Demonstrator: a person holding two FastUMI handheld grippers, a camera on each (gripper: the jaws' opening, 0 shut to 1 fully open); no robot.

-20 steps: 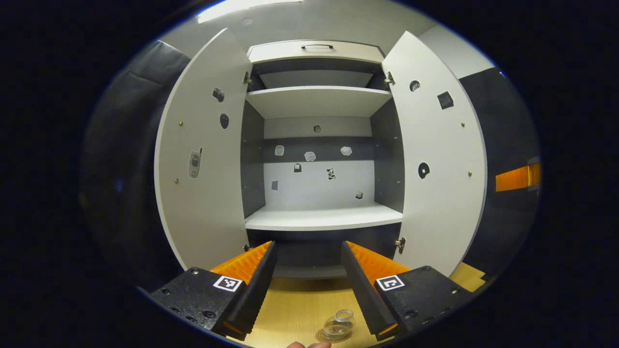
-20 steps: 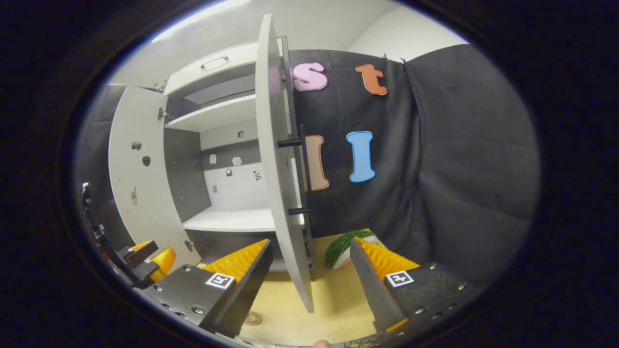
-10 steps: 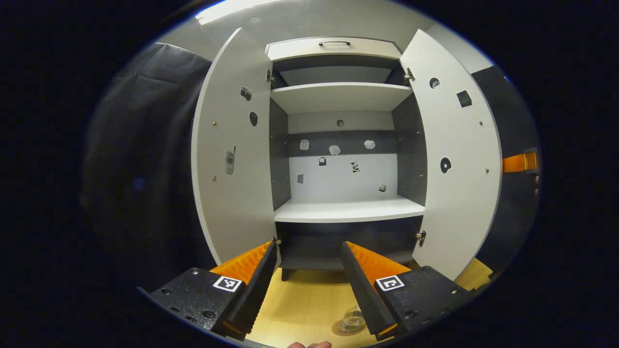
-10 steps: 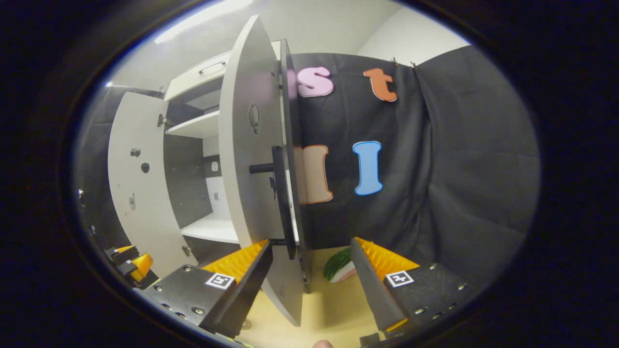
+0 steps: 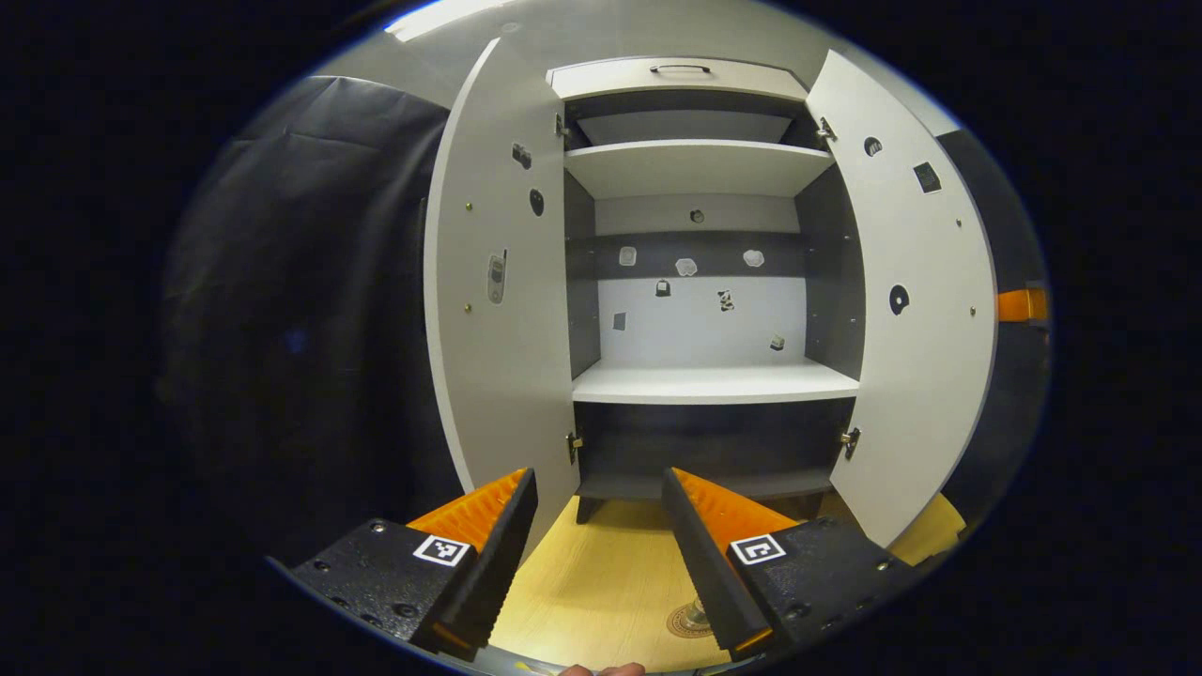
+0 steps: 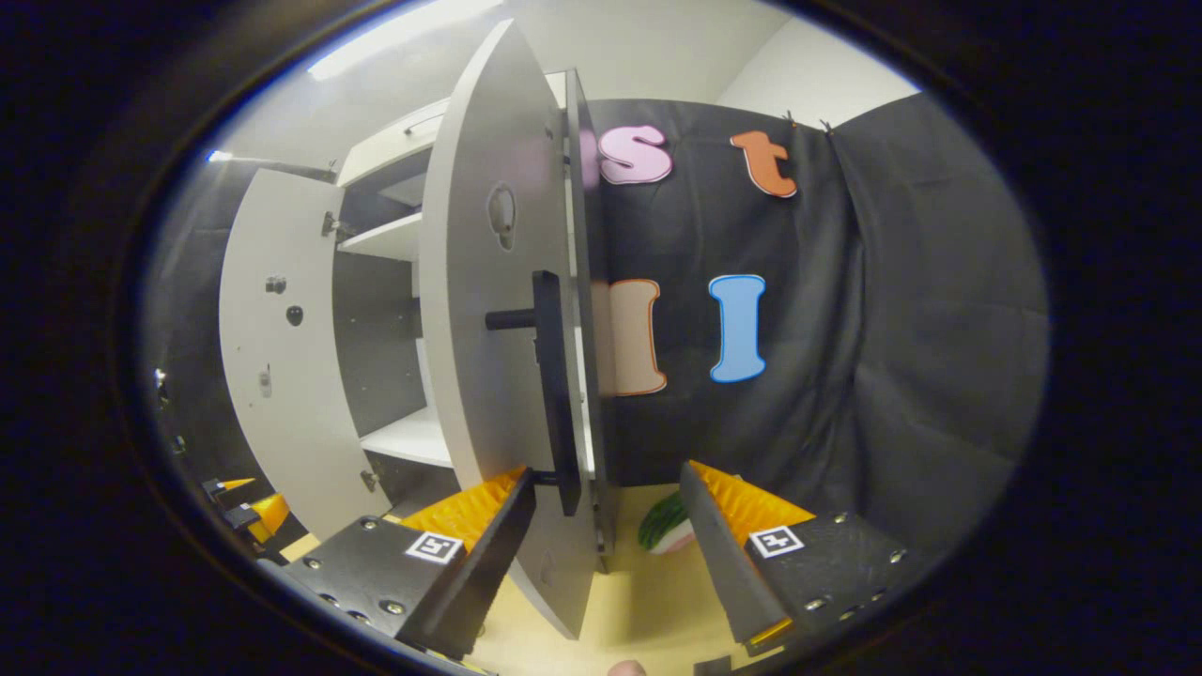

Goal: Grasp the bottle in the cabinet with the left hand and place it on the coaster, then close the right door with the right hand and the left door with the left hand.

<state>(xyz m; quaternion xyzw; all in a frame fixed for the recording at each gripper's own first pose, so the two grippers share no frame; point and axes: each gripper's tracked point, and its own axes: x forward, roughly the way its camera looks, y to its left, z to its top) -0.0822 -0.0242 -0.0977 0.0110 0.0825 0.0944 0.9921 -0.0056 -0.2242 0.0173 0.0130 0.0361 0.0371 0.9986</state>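
Note:
The cabinet (image 5: 709, 380) stands open, with its left door (image 5: 498, 310) and right door (image 5: 925, 310) swung out. A clear bottle (image 5: 696, 612) stands on the round coaster (image 5: 682, 623) on the wooden tabletop, partly hidden behind one finger of my left gripper (image 5: 597, 479), which is open and holds nothing. In the right gripper view I face the outer side of the right door (image 6: 484, 310) and its dark bar handle (image 6: 549, 376). My right gripper (image 6: 608, 474) is open, and the door's lower edge sits between its fingers. The left gripper (image 6: 246, 502) shows low at the left.
The cabinet's shelves (image 5: 695, 164) hold nothing; small stickers dot the back panel and doors. A green-striped round object (image 6: 665, 521) lies on the table behind the right door. Black cloth (image 6: 873, 357) hangs on both sides of the cabinet.
My left gripper drew back and to the left, so the cabinet sits farther right and the bottle lower. My right gripper swung round to the right door's outer face, closer to its handle.

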